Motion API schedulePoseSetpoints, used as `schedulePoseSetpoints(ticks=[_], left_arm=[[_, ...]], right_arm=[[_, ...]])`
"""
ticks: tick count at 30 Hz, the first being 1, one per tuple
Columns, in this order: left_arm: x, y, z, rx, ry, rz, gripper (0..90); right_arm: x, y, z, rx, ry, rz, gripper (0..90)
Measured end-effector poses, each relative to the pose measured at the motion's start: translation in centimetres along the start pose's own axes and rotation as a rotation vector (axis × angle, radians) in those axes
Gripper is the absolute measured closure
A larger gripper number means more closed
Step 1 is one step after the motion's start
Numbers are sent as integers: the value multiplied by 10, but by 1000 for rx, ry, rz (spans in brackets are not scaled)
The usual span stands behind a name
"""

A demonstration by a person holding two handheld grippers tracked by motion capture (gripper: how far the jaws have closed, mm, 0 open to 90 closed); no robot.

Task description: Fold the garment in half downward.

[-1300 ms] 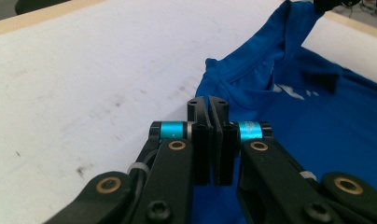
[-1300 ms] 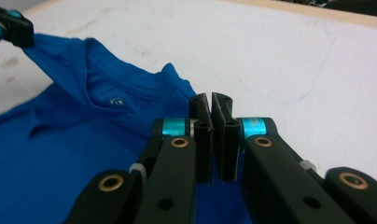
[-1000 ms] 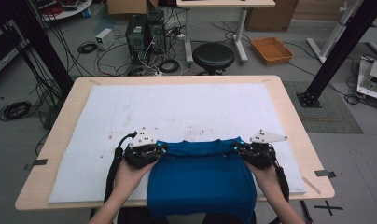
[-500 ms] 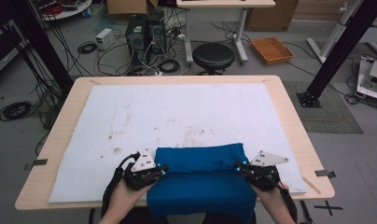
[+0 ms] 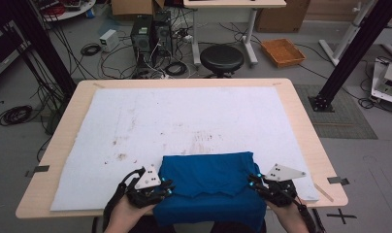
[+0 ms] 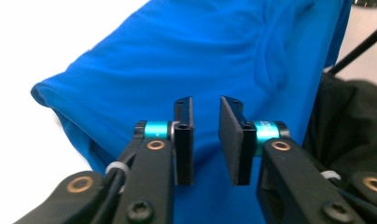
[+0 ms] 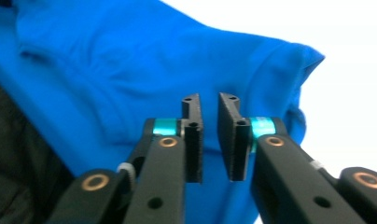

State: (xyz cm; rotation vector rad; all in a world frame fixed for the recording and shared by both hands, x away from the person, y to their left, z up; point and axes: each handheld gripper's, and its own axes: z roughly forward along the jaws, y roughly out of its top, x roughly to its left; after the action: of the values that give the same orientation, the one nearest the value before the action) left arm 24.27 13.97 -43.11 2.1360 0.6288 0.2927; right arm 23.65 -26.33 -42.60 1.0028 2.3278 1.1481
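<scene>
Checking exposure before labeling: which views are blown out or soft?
Left gripper view: mat clipped to featureless white, blue cloth slightly soft. Right gripper view: mat likewise blown out. High view: evenly lit, mat stains readable, overall low sharpness.

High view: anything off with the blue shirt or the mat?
The blue shirt hangs over the table's near edge instead of lying fully on the white mat, and its folded-over edge is uneven. The mat carries brown stains near its middle. Nothing looks damaged.
</scene>
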Motion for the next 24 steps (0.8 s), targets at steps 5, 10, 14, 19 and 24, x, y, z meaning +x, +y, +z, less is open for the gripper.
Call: schedulePoseSetpoints(ticks=[5, 10, 14, 19, 24], left_arm=[[22, 10, 2, -55, 73, -114, 598], [51, 17, 13, -63, 144, -201, 513], [70, 18, 22, -57, 156, -273, 500], [80, 14, 33, -12, 168, -320, 496], [83, 11, 37, 37, 173, -331, 502]], right_arm=[[-18, 9, 3, -42, -44, 84, 664], [-43, 23, 14, -77, -105, 172, 579], [-59, 33, 30, -74, -92, 243, 542], [-68, 33, 46, -15, -78, 282, 540], [-75, 26, 57, 52, -86, 299, 609]])
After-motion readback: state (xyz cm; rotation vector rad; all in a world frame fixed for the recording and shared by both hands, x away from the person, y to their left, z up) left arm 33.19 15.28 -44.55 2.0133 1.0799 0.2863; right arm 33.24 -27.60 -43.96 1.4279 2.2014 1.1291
